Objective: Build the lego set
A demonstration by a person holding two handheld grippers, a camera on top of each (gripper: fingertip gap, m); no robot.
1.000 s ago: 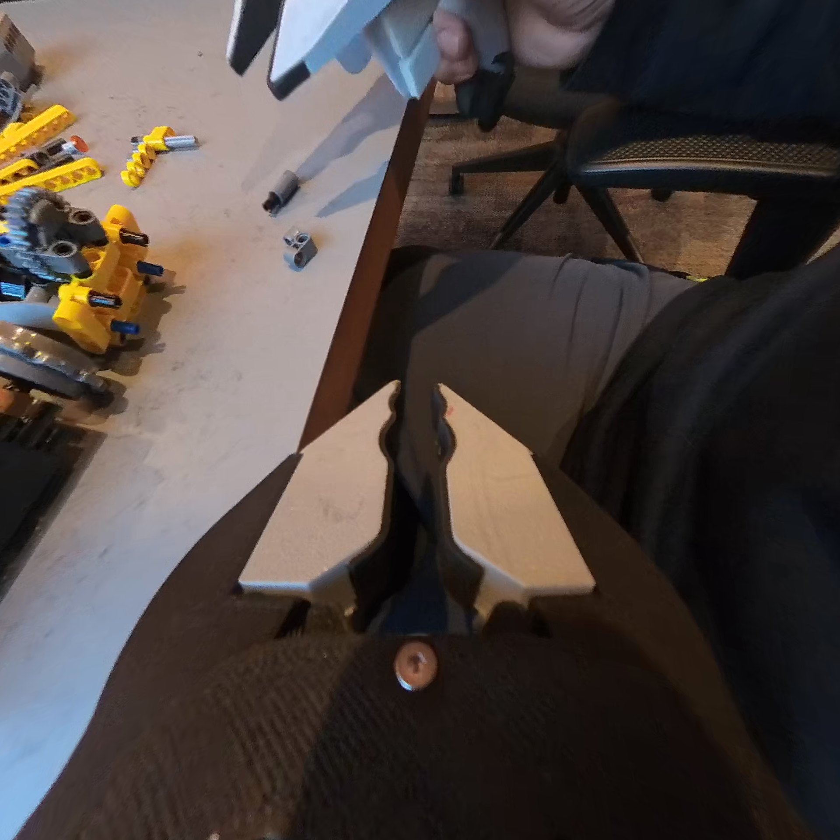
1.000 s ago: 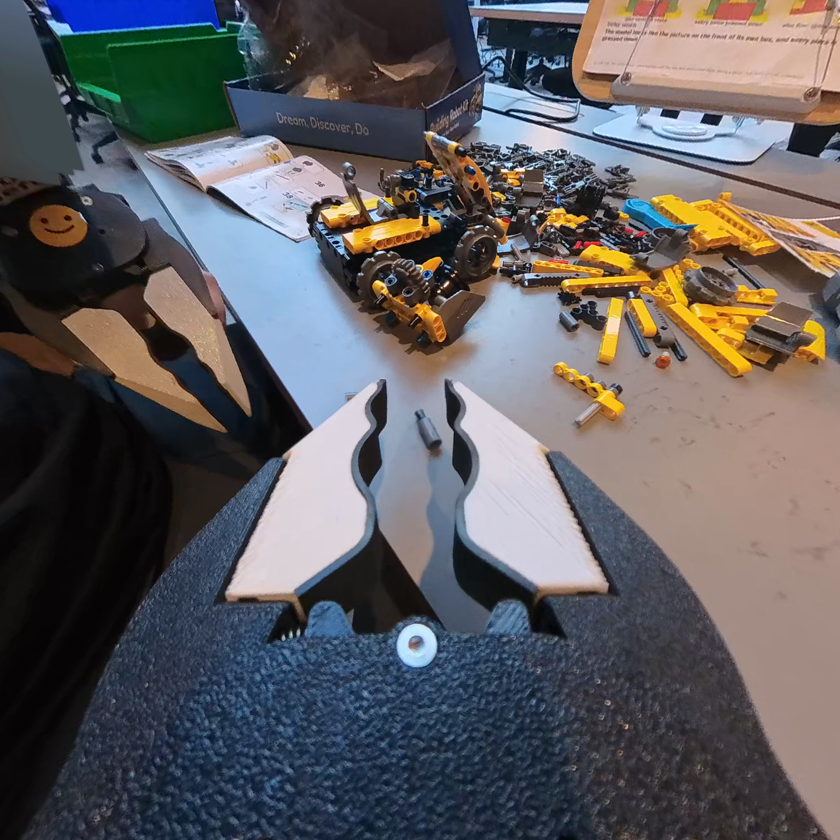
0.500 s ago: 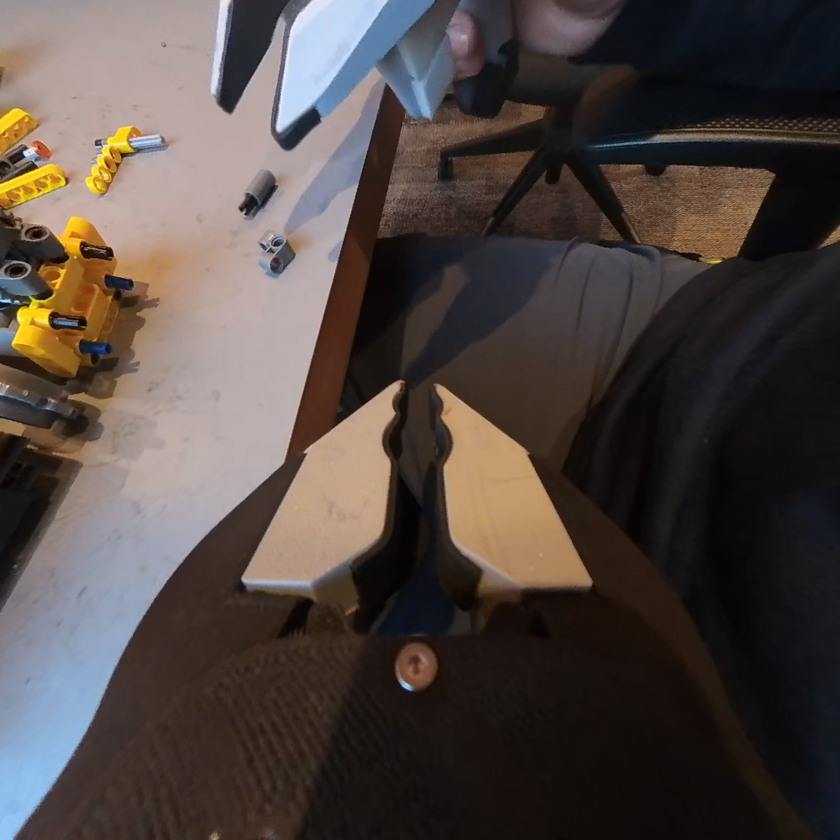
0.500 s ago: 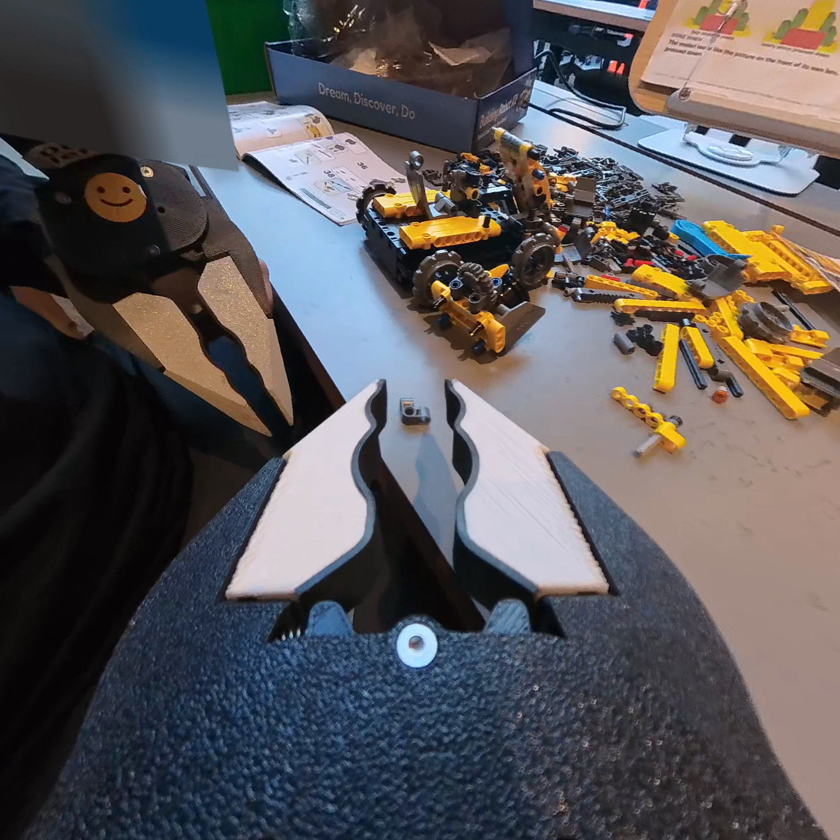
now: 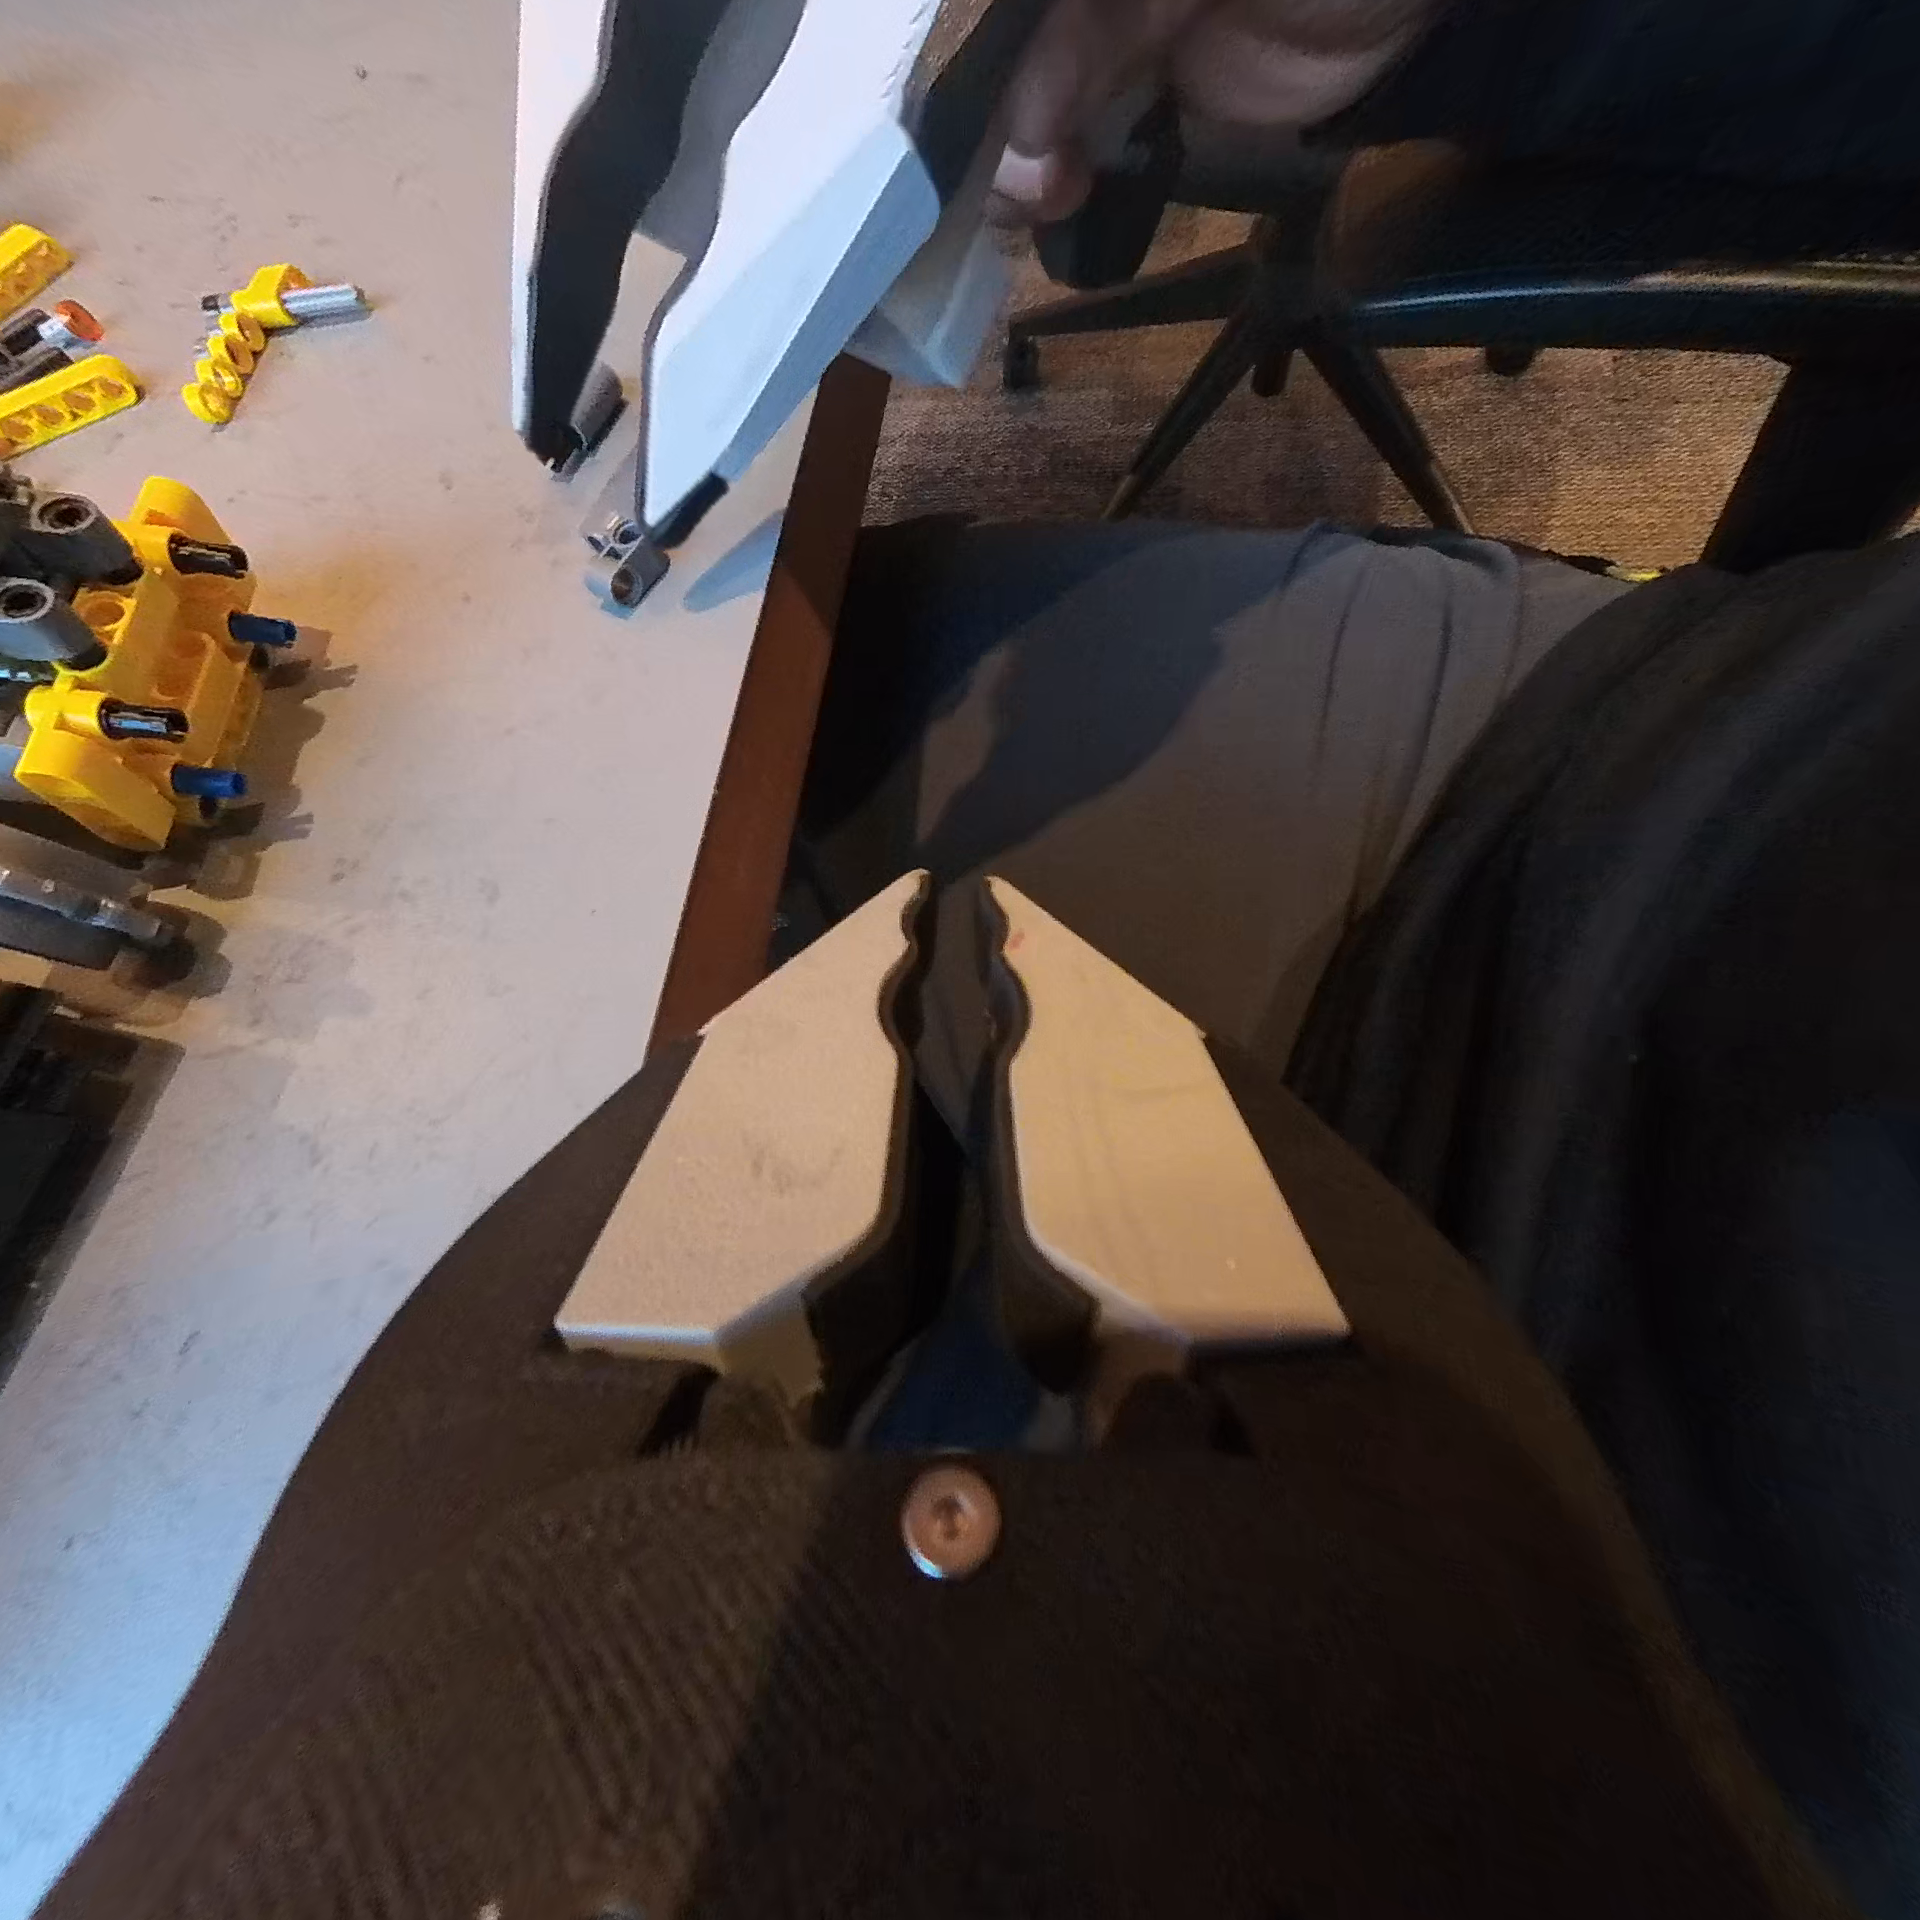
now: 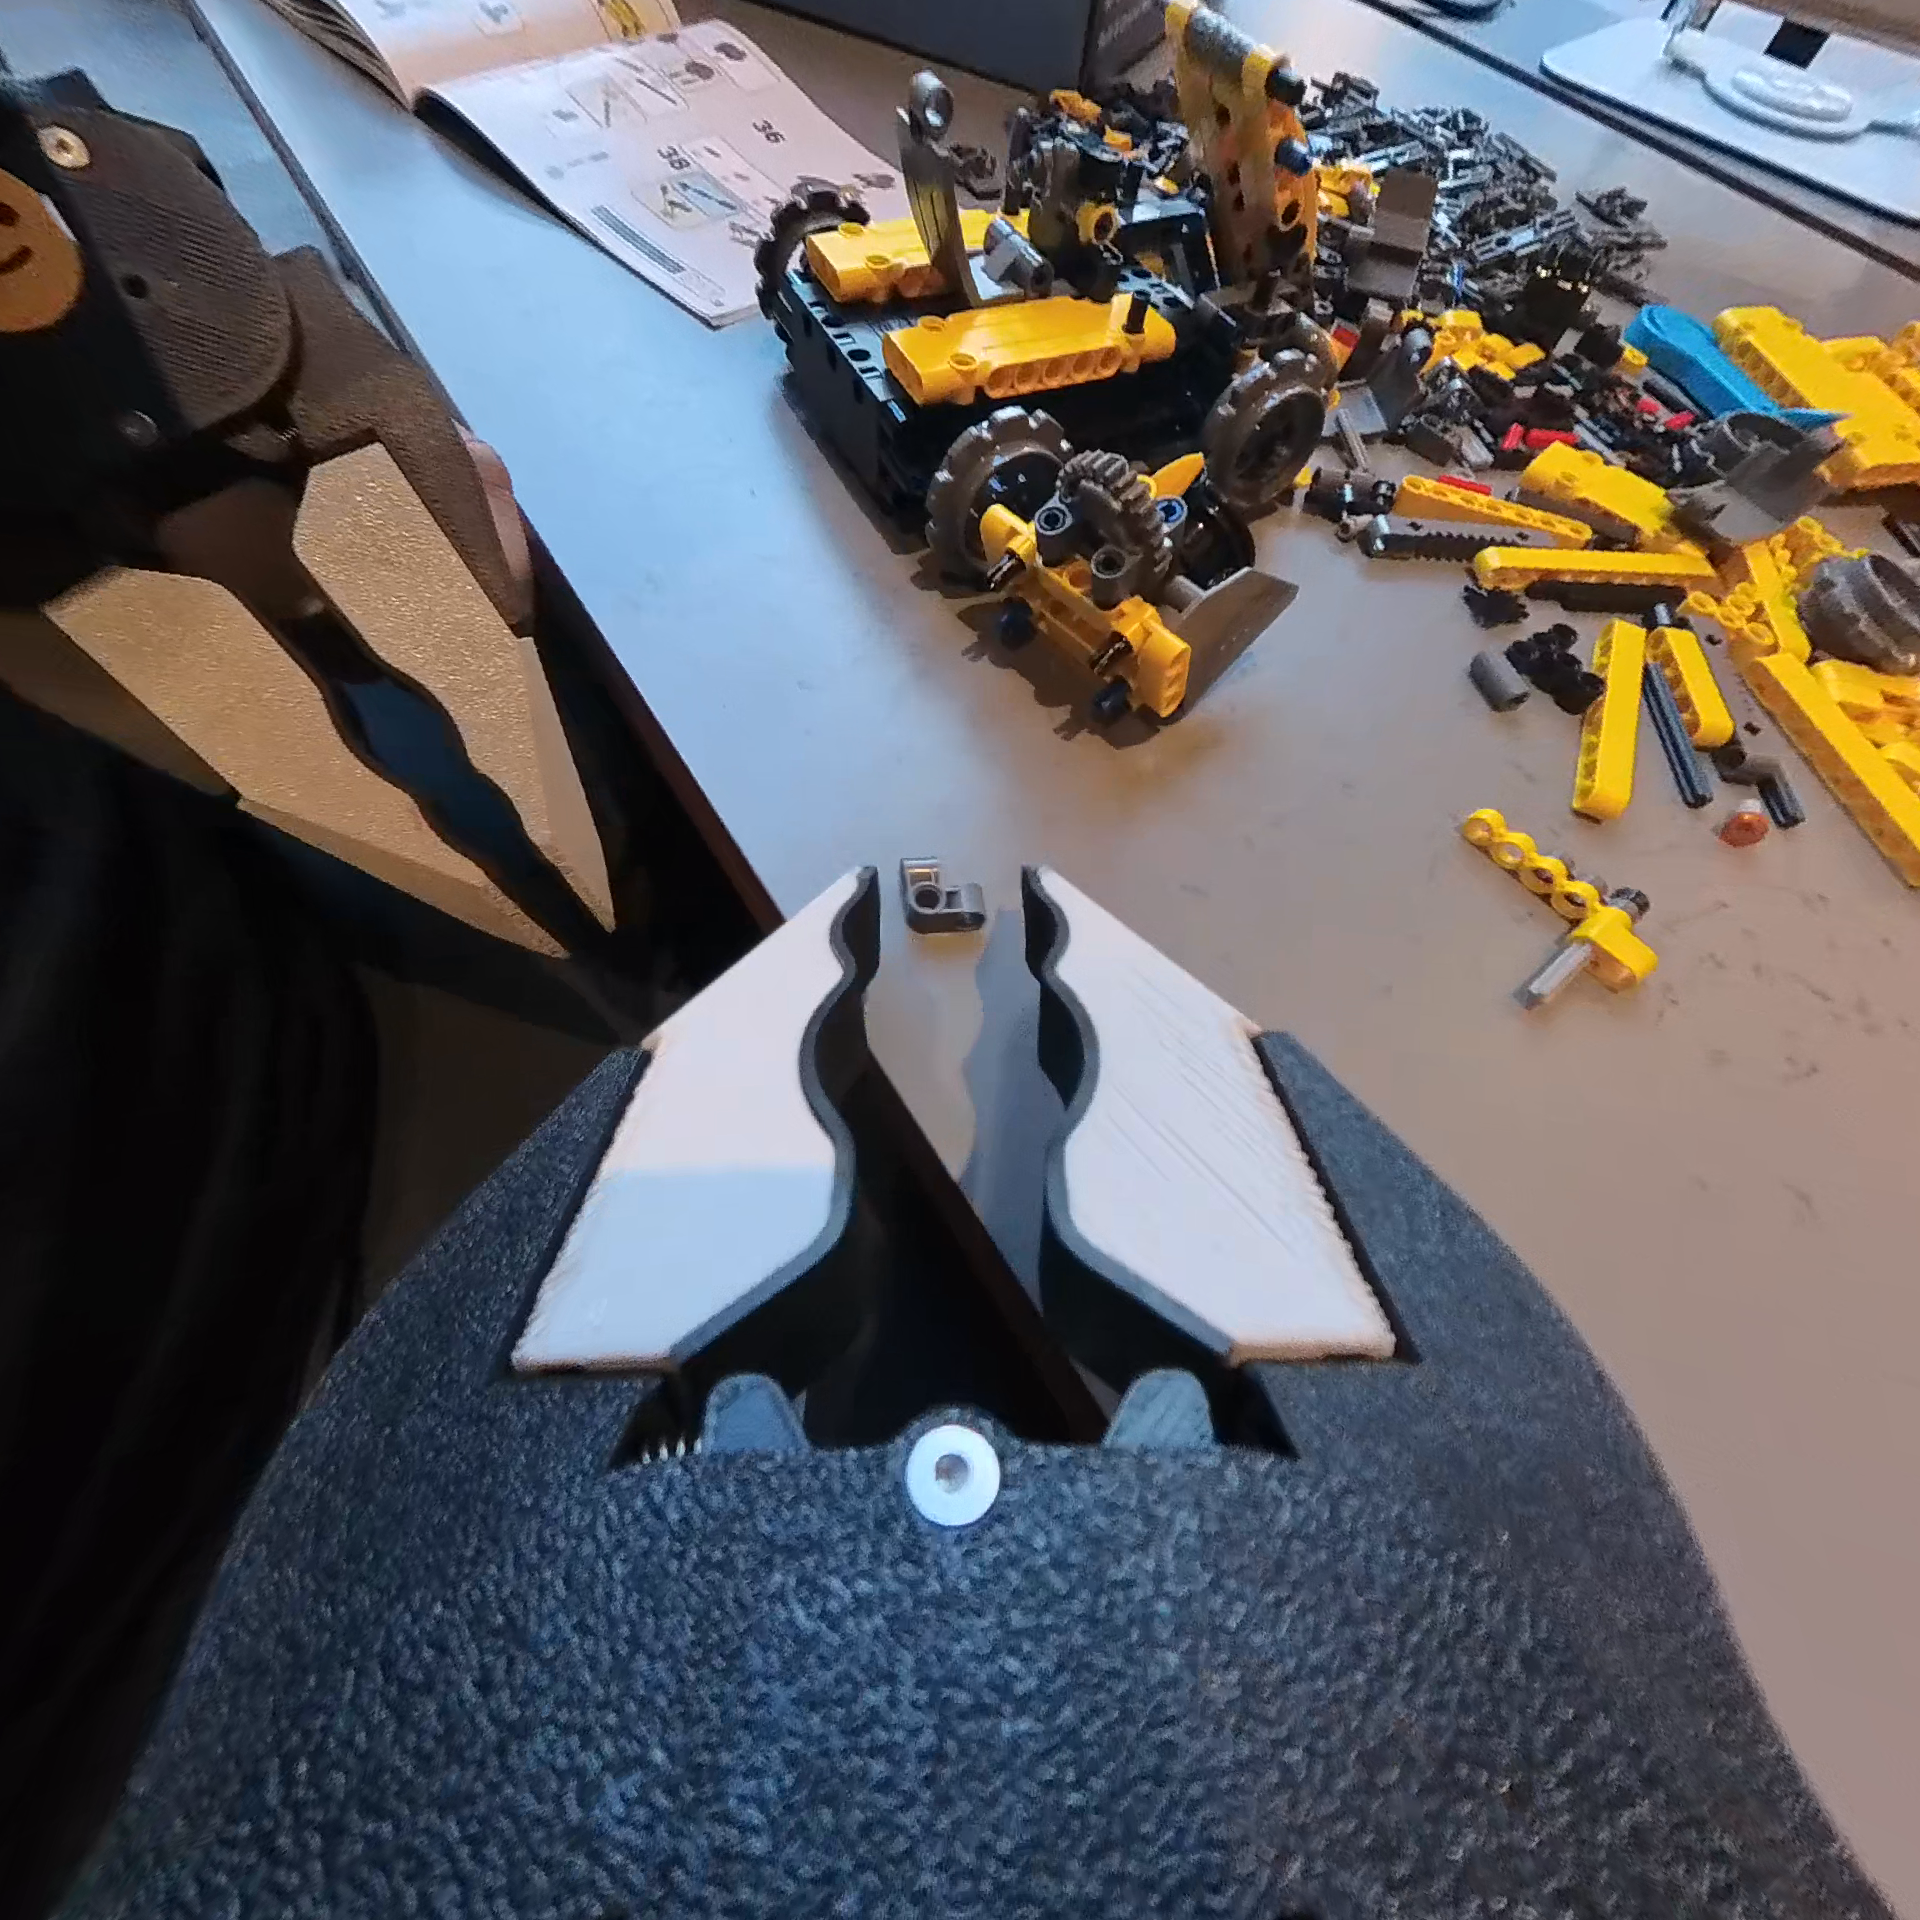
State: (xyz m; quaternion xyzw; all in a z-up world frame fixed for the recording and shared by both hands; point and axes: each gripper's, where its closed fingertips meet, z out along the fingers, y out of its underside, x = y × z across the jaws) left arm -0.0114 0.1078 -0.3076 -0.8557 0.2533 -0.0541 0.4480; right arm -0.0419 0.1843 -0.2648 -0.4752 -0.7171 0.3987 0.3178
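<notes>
The right gripper point(image 6: 940, 883) is held narrowly parted around a small grey connector point(image 6: 940, 896) near the table point(image 6: 1351, 1195) edge. The left gripper point(image 5: 956, 894) is almost closed, empty, above a lap.

Office: desk point(image 6: 727, 623), swivel chair point(image 5: 1351, 312), carpet point(image 5: 1558, 436).

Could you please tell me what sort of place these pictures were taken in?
Probably an office or workshop room set up for toy building: a grey table strewn with loose building pieces, an open instruction booklet, and a wheeled office chair on carpet.
</notes>
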